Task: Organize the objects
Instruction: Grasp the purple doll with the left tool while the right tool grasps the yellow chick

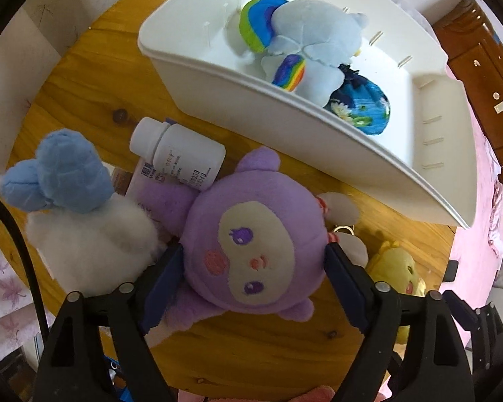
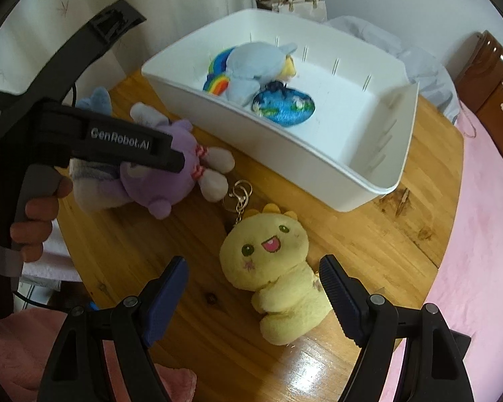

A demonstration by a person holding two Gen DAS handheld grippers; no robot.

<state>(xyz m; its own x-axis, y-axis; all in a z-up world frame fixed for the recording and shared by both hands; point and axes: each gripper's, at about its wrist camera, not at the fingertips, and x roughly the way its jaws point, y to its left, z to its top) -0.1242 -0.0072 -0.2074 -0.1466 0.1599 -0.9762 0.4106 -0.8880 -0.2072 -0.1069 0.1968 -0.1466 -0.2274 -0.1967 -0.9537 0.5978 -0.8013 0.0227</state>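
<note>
A purple plush toy (image 1: pixel 251 254) lies on the round wooden table (image 1: pixel 84 67), and my left gripper (image 1: pixel 255 261) has its jaws around the toy's head, touching both sides. The toy also shows in the right wrist view (image 2: pixel 157 184) under the left gripper's body. A yellow plush toy (image 2: pixel 275 268) with a keyring lies in front of my right gripper (image 2: pixel 255 278), whose open jaws sit either side of it. A white bin (image 2: pixel 369 174) holds a pale blue rainbow plush (image 2: pixel 251 67) and a blue flowered pouch (image 2: pixel 285 109).
A white pill bottle (image 1: pixel 181 152) lies beside the purple toy. A white fluffy toy with blue ears (image 1: pixel 70 207) lies at the left. The yellow toy (image 1: pixel 395 271) shows at the right. Pink bedding (image 2: pixel 479 234) lies past the table's right edge.
</note>
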